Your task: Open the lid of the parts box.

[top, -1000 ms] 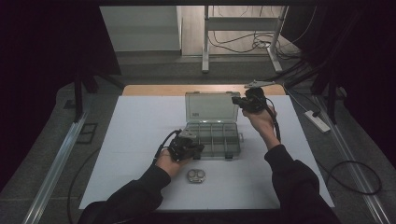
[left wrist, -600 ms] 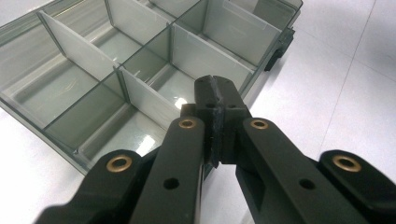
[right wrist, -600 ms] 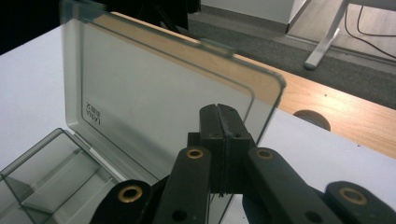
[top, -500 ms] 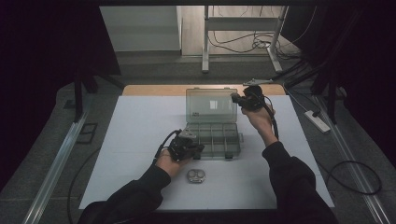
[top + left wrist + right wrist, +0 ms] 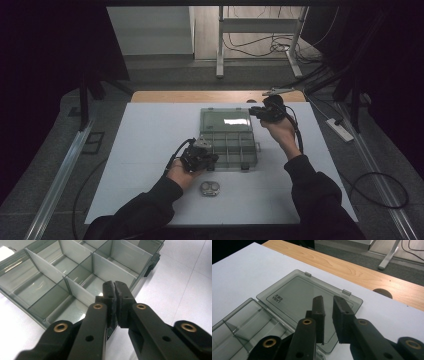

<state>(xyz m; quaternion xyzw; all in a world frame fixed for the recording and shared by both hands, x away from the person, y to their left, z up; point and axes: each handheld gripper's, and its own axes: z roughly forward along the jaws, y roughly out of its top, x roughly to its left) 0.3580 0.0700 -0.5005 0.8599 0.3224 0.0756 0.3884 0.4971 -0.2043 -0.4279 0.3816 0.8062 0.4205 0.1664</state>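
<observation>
The clear organiser box (image 5: 228, 141) is lying open at the table's centre, its lid (image 5: 309, 303) flat toward twelve o'clock. The right gripper (image 5: 328, 302) is hovering over that lid, jaws just parting, a slim gap, nothing between them. The left gripper (image 5: 115, 288) is resting at the tray's seven o'clock corner, jaws practically together and empty, likely bracing the box.
</observation>
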